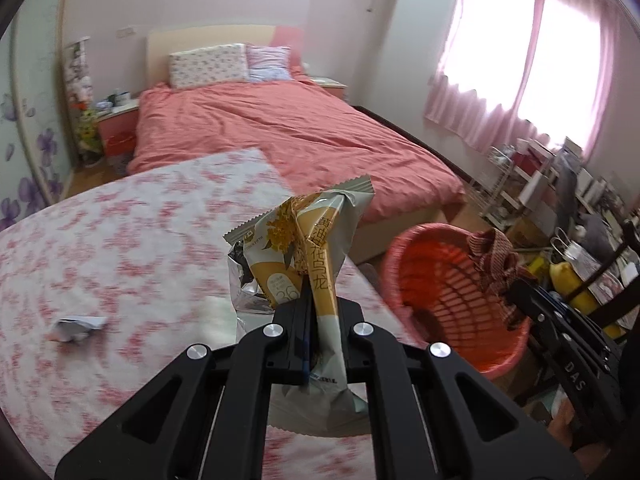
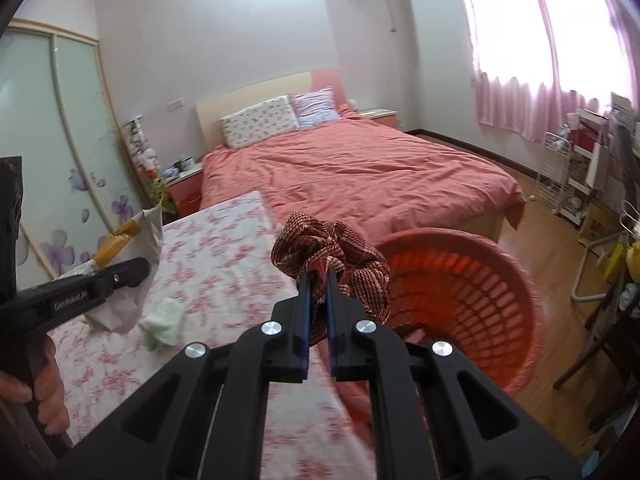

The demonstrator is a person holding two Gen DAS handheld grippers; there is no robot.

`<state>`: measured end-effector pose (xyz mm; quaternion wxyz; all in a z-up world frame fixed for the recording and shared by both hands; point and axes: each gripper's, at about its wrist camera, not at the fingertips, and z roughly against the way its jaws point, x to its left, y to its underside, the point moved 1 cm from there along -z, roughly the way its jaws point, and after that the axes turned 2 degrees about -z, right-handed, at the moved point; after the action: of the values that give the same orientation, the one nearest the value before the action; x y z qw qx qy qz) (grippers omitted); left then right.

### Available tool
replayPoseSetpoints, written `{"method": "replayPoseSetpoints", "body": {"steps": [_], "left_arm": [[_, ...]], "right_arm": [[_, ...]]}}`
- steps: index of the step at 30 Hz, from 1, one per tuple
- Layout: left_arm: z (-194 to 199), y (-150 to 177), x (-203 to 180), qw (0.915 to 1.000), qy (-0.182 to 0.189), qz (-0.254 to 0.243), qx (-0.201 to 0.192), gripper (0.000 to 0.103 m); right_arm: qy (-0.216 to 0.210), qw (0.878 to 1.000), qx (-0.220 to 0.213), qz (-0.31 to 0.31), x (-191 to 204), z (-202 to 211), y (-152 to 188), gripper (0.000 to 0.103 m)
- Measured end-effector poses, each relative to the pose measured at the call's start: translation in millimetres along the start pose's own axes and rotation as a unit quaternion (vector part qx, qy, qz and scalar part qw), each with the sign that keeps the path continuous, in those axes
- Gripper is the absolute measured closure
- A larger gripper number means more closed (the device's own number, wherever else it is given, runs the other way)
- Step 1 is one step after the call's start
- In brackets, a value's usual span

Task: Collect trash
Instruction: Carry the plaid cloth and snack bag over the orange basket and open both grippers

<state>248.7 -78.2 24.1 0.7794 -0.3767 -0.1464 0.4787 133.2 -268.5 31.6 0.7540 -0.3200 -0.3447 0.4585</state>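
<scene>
Trash item one, a yellow-and-grey snack wrapper (image 1: 308, 248), sits at frame centre in the left wrist view, pinched between the fingers of the left gripper (image 1: 320, 312); its body rises crumpled toward 12 o'clock and its lower end hangs out below the jaws toward 6 o'clock. Beneath it: table with pink floral cloth (image 1: 120, 248). A small crumpled white scrap (image 1: 78, 326) lies on the cloth at 9 o'clock, well apart from the wrapper. Red slatted basket (image 1: 452, 292) stands at 3 o'clock, just beside the table edge, mouth tilted toward the camera. At the basket's 3 o'clock rim the right gripper (image 1: 516, 294) enters, clamped on a red woven cloth (image 1: 494, 256) held over the rim. Bed with salmon cover (image 1: 288, 128) at 12 o'clock; pink curtains (image 1: 520, 60) at 2 o'clock. Right wrist view: right gripper (image 2: 318, 280) at centre, blue pads pressed onto the bunched woven cloth (image 2: 332, 256), which bulges out toward 12 o'clock. Basket (image 2: 460, 292) lies at 3 o'clock, directly beside and below the cloth. Left gripper (image 2: 140, 270) shows at 9 o'clock, side-on, gripping the wrapper (image 2: 128, 280), carried above the table (image 2: 224, 248); a hand (image 2: 36, 384) holds its grip at 8 o'clock. A pale green crumpled tissue (image 2: 164, 322) rests on the cloth at 8 o'clock, near the wrapper. Tabletop slightly motion-blurred in both views.
</scene>
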Motion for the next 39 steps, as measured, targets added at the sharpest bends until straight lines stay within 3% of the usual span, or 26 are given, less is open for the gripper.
{"method": "replayPoseSetpoints", "body": {"steps": [19, 28, 39], "left_arm": [[-56.6, 12.3, -118.9, 0.9925, 0.105, -0.052, 0.036, 0.098], [-73.2, 18.6, -142.9, 0.9883, 0.129, -0.062, 0.052, 0.098], [-92.4, 22.4, -148.4, 0.9871, 0.129, -0.056, 0.076, 0.098]], "right_arm": [[0.047, 0.997, 0.001, -0.063, -96.3, -13.9, 8.3, 0.095], [0.051, 0.996, -0.001, -0.079, -120.1, -20.1, 8.7, 0.095], [0.042, 0.993, 0.002, -0.106, -136.2, -34.7, 5.8, 0.094]]}}
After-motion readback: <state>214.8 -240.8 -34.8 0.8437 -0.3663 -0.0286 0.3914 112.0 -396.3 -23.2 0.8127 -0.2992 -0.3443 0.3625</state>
